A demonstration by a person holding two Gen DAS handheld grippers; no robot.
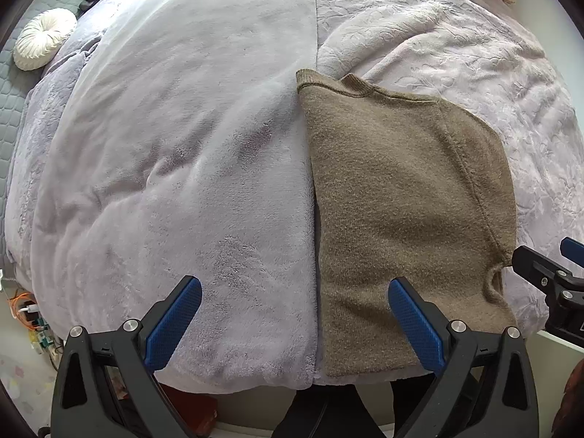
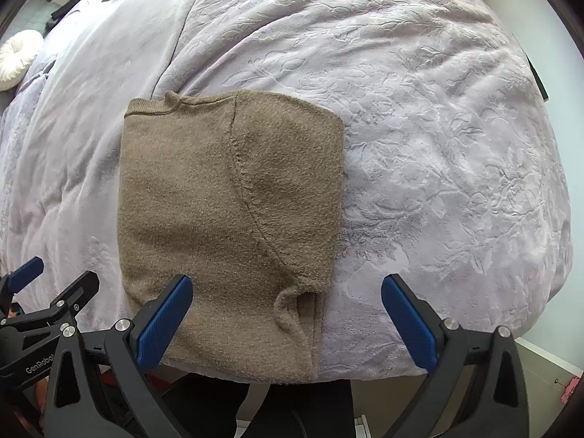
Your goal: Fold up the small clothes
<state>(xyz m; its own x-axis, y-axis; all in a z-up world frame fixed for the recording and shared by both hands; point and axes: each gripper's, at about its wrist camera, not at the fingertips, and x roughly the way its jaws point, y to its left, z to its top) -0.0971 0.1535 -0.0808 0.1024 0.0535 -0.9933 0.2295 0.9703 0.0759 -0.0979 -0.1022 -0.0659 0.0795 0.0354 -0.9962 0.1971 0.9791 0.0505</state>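
Folded sweater (image 2: 230, 226) at blanket (image 2: 419, 182) edge; tongs (image 2: 286, 314) agape

left gripper (image 1: 295, 310) jaws apart, right gripper (image 2: 287, 308) likewise (empty)

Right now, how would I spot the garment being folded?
Look at the lilac blanket covering the bed. Near its front edge lies a brown knit sweater, folded into a narrow rectangle. It is the only brown thing on the pale bedding.
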